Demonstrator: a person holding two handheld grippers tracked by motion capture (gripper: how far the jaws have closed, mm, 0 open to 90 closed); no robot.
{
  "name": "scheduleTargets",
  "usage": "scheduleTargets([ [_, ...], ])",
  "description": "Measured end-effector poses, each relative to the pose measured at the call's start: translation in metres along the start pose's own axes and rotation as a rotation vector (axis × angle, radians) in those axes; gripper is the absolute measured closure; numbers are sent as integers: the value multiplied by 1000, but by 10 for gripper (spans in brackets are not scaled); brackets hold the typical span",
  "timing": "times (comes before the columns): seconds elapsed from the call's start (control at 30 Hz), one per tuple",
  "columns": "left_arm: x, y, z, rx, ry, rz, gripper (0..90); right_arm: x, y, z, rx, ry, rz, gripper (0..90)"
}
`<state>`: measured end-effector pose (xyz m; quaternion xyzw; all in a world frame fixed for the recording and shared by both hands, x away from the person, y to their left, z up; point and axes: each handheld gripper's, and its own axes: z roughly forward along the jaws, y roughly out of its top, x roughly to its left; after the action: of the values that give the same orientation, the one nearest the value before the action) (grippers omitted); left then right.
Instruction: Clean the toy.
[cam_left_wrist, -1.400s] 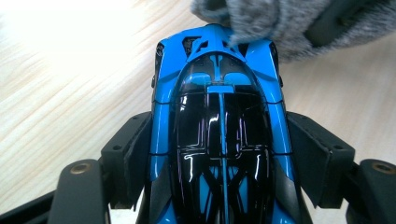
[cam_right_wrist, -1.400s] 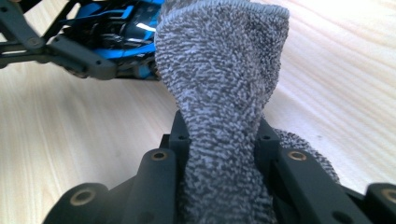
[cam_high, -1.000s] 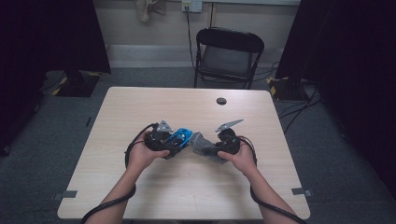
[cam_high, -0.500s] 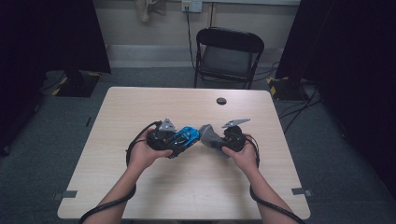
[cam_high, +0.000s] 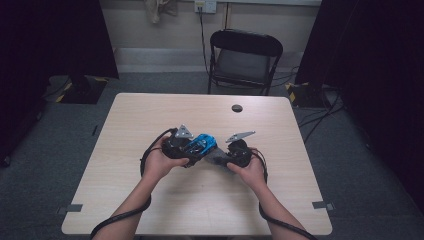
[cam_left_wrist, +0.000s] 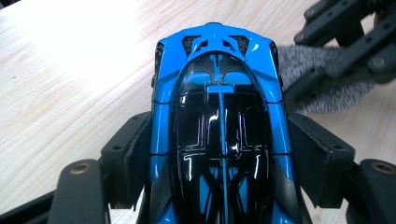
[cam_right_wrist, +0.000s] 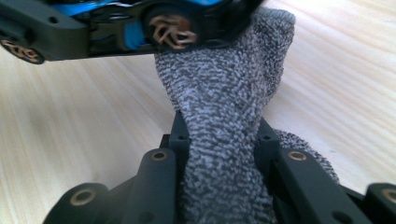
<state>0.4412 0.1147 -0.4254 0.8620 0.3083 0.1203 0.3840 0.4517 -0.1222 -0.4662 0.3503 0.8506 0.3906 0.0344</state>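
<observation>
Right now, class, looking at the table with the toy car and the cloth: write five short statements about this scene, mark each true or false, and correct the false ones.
1. The left gripper holds a blue toy car between its jaws. True.
2. The right gripper is empty. False: its jaws clamp a grey cloth.
3. The cloth touches the car near a wheel. True.
4. The chair stands on the table. False: it stands on the floor behind it.
5. The car is red. False: blue and black.
</observation>
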Motion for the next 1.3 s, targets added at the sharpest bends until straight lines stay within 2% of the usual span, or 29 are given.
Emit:
scheduleTargets([
  [0.13, -2, 2, 4, 2, 3, 2, 280, 9, 2, 5, 6, 15, -30, 693],
  [0.6, -2, 6, 9, -9, 5, -18, 280, 21, 2, 12, 2, 50, -51, 692],
  [0.8, -1, 9, 11, -11, 18, -21, 280, 26, 3, 16, 0, 72, -63, 692],
  [1.13, 1, 10, 13, -23, 27, -41, 280, 39, 4, 24, 12, 131, -100, 692],
  [1.3, 2, 10, 11, -17, 34, -43, 280, 44, 5, 26, 25, 142, -123, 691],
])
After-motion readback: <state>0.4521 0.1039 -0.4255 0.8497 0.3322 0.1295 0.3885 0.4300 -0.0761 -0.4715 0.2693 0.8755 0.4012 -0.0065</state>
